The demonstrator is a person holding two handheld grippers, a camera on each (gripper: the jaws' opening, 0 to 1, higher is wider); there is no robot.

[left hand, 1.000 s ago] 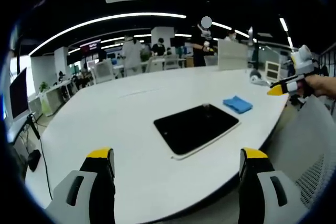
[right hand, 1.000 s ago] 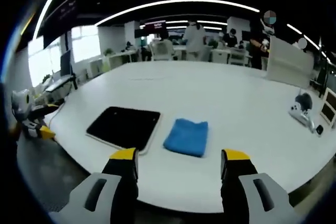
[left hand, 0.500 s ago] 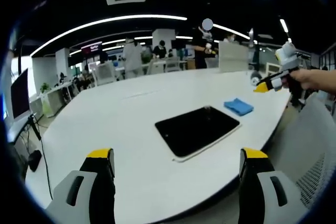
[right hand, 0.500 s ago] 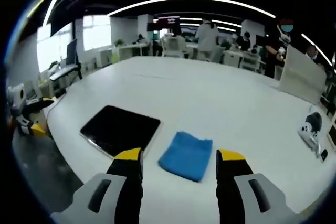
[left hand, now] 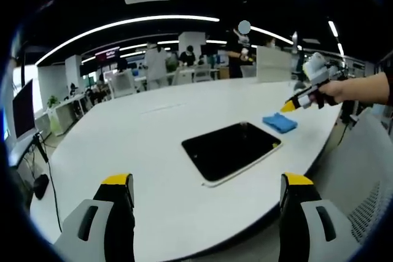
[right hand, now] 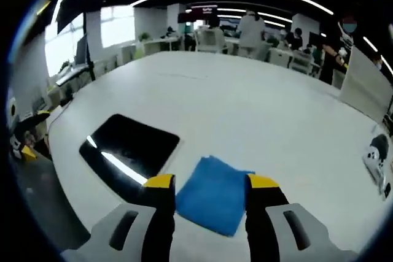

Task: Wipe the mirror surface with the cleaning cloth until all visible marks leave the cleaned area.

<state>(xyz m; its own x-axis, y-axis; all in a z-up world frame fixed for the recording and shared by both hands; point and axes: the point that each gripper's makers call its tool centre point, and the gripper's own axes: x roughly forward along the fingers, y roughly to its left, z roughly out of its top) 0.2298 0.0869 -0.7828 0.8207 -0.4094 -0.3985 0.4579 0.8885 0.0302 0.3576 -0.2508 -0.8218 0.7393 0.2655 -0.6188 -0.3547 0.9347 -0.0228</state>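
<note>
Mirror lies flat on the white surface, dark glass, pale rim, near the front edge. Blue cleaning cloth folded just beside it, not touching. Right tool hangs over the cloth, 2 jaws spread either side of it, gripping nothing; a hand carries it. Left tool well back from the mirror, jaws wide apart, nothing held.

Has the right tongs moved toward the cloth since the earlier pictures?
Yes. In the left gripper view the right tongs has come in from the table edge to the blue cloth.
</note>
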